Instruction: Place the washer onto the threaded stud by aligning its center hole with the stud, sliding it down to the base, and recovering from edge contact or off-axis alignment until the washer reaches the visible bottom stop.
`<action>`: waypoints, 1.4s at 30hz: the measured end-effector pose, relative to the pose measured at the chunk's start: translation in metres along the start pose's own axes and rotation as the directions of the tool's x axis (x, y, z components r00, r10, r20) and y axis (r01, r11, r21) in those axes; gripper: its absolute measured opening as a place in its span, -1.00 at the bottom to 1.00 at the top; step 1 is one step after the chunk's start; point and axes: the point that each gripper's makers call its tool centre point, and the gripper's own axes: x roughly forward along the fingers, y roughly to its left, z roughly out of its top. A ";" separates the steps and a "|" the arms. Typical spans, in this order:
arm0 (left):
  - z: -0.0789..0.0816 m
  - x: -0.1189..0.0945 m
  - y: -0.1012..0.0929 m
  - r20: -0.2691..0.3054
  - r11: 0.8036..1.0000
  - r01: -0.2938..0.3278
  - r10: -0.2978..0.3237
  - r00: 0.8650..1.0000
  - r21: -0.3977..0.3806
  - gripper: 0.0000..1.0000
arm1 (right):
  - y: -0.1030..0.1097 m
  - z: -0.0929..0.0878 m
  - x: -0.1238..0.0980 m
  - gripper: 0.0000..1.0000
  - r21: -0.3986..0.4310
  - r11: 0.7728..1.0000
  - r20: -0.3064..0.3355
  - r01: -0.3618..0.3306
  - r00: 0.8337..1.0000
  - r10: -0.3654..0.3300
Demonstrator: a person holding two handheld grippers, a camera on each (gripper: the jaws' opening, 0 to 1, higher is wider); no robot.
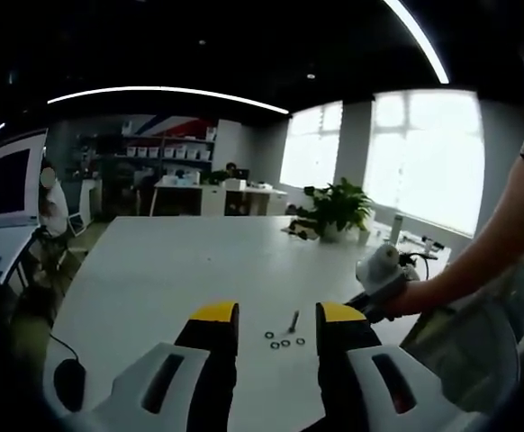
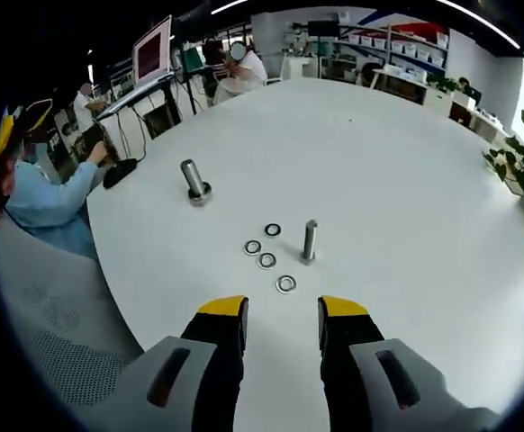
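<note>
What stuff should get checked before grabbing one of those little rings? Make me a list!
1. Right tongs open and empty: ok.
2. Left tongs open and empty: ok.
3. Four washers lying flat, apart from each other: ok; nearest washer is just ahead of the right tongs.
4. Threaded stud upright, nothing on it: ok.
5. Second stud out of the path: ok.
6. Washer hole fits the stud: cannot tell.

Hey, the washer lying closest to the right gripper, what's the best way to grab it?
Judging by its pose, grip the nearest washer across its outer rim, coming from above. It lies flat on the white table, apart from the other washers and the upright stud, so the open right gripper has room to straddle it.
</note>
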 end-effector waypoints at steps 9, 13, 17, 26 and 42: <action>-0.002 0.001 0.001 -0.010 1.000 -0.003 0.003 1.000 -0.003 -0.37 | -0.001 -0.009 0.012 -0.34 -0.016 1.000 -0.066 -0.005 0.998 0.004; -0.003 0.000 0.001 -0.012 1.000 -0.003 0.003 1.000 -0.001 -0.38 | -0.001 -0.008 0.016 -0.35 -0.037 0.999 -0.080 -0.004 0.997 0.001; -0.003 0.000 0.001 -0.013 1.000 -0.004 0.004 1.000 -0.002 -0.38 | 0.000 -0.010 0.023 -0.36 -0.065 0.998 -0.097 -0.014 0.995 0.007; -0.004 0.001 0.003 -0.018 1.000 -0.008 0.008 1.000 -0.010 -0.39 | 0.000 -0.006 0.034 -0.37 -0.120 0.993 -0.119 -0.023 0.993 0.009; -0.003 0.000 0.004 -0.007 1.000 -0.006 0.006 1.000 -0.018 -0.38 | 0.001 -0.011 0.044 -0.38 -0.147 0.989 -0.148 -0.036 0.989 0.014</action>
